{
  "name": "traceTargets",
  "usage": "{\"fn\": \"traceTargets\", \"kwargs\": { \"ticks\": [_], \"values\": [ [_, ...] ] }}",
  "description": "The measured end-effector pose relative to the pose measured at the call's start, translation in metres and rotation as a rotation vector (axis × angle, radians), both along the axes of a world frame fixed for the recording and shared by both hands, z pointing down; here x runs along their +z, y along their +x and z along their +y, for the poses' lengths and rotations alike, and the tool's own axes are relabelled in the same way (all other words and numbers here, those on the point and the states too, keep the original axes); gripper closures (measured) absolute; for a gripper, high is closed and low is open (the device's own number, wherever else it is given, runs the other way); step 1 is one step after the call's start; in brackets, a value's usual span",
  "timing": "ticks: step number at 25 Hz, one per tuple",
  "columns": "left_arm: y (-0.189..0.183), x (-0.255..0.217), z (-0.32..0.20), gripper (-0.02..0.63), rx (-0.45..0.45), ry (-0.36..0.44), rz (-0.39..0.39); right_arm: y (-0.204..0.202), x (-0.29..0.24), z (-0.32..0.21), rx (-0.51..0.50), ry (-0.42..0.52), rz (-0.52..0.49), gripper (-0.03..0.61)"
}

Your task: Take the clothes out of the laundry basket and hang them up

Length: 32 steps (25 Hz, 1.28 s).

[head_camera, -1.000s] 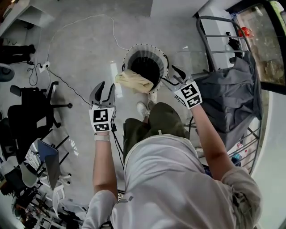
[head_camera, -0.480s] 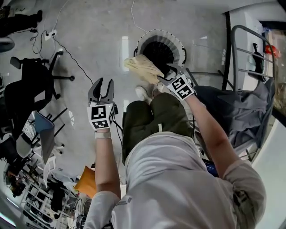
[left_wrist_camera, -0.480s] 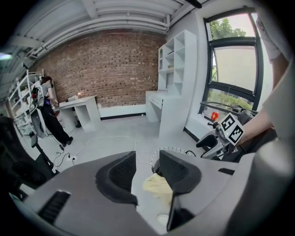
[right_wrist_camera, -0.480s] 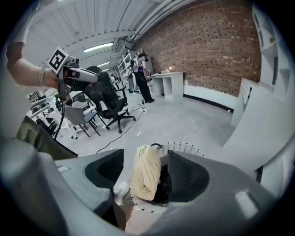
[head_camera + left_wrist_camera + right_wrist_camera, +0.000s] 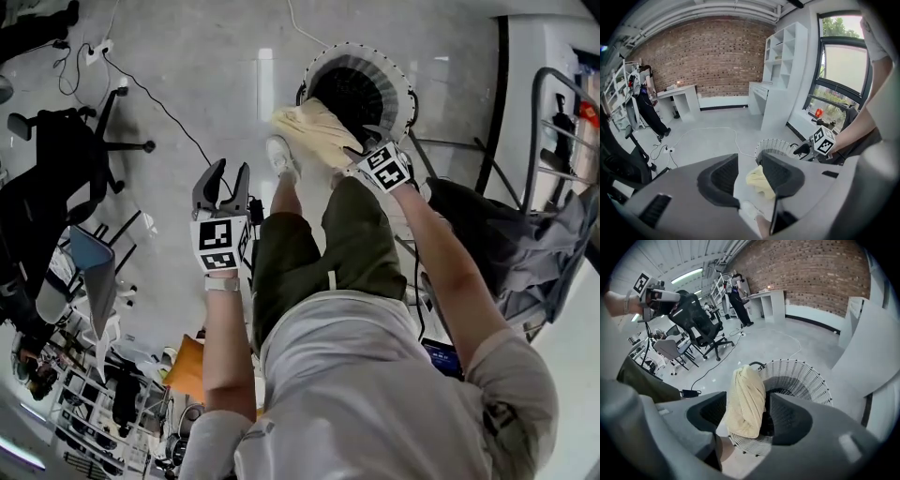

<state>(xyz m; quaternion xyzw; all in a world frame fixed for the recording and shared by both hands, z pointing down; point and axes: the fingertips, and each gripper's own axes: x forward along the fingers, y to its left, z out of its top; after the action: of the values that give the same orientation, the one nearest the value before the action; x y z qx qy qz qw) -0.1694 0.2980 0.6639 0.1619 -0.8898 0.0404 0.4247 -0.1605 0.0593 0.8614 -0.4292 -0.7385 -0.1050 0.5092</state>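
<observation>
A white wire laundry basket (image 5: pixel 405 86) stands on the grey floor, also in the right gripper view (image 5: pixel 813 378) and the left gripper view (image 5: pixel 774 143). A pale yellow cloth (image 5: pixel 312 127) hangs over its near rim. My right gripper (image 5: pixel 364 145) is low over the cloth's near end. Its jaws have just been closing a little, and the cloth (image 5: pixel 747 380) shows in the gap without the pads pressing it. My left gripper (image 5: pixel 228 173) hangs open and empty to the left, with the cloth (image 5: pixel 761 182) seen far beyond its jaws.
A drying rack with a grey garment (image 5: pixel 511 244) stands at the right. Office chairs (image 5: pixel 56 169) and a floor cable (image 5: pixel 159 103) lie at the left. The person's own legs and shoe (image 5: pixel 278 155) are just before the basket. Another person (image 5: pixel 644 101) stands far off.
Both grippers have come down. The right one has moved from beside the basket's right rim onto the near end of the yellow cloth. The left one has sunk less.
</observation>
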Motion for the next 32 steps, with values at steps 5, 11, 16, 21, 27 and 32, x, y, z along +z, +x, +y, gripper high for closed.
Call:
{"fn": "traceTargets", "kwargs": {
  "ticks": [5, 11, 16, 21, 27, 32],
  "values": [
    [-0.007, 0.017, 0.013, 0.459, 0.056, 0.019, 0.042, 0.007, 0.037, 0.008, 0.009, 0.062, 0.058, 0.294],
    [-0.013, 0.053, 0.03, 0.459, 0.085, 0.042, 0.08, 0.026, 0.098, 0.023, -0.002, 0.131, 0.146, 0.301],
    [-0.017, 0.075, 0.043, 0.459, 0.124, 0.031, 0.091, 0.03, 0.134, 0.028, 0.033, 0.174, 0.184, 0.352],
    [-0.014, 0.092, 0.063, 0.459, 0.127, 0.038, 0.115, 0.051, 0.163, 0.033, 0.04, 0.22, 0.304, 0.428],
    [-0.014, 0.093, 0.076, 0.459, 0.138, 0.051, 0.118, 0.038, 0.151, 0.029, 0.137, 0.249, 0.237, 0.561],
    [-0.023, 0.074, 0.068, 0.459, 0.17, 0.085, 0.083, 0.031, 0.115, 0.026, 0.177, 0.229, 0.168, 0.563]
  ]
}}
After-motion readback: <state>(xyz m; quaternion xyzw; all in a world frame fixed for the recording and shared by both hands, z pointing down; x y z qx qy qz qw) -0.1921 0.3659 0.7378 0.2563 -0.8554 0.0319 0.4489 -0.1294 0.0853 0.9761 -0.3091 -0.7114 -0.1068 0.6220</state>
